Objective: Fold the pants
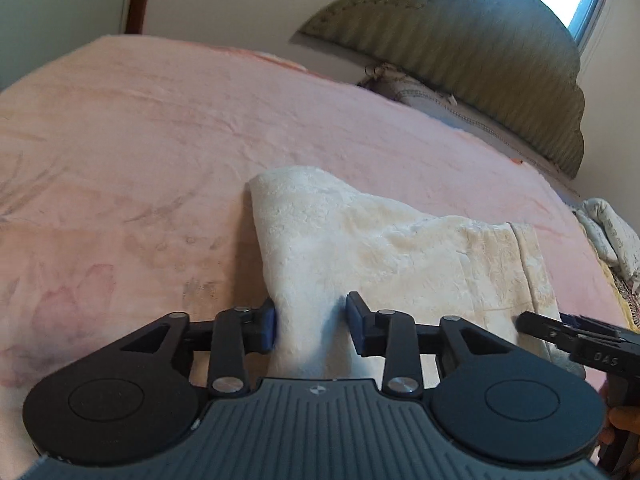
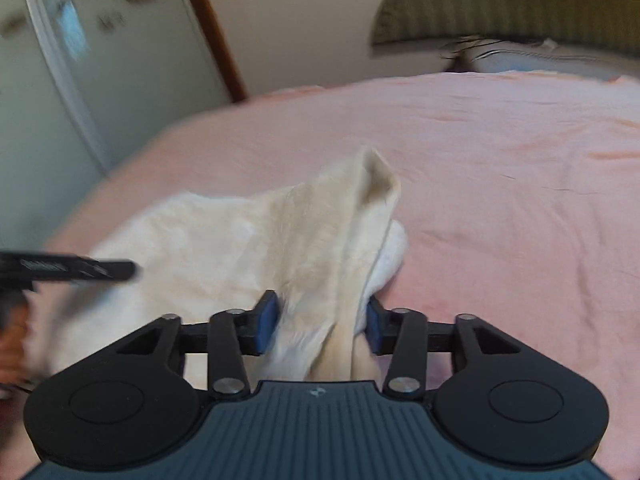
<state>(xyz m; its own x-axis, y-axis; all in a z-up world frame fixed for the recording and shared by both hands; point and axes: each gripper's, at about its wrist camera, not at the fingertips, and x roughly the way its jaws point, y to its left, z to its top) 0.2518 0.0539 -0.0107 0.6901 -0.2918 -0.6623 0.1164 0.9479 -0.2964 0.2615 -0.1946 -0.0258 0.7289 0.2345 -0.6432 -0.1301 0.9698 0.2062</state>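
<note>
Both grippers hold pants [image 1: 400,248] near bed edge.

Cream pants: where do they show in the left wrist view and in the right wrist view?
Left wrist view: cream pants lie centre to right, running into the left gripper.
Right wrist view: they lie centre-left, bunched in the right gripper.
Shared landmark: green headboard behind the pink bedspread.
</note>
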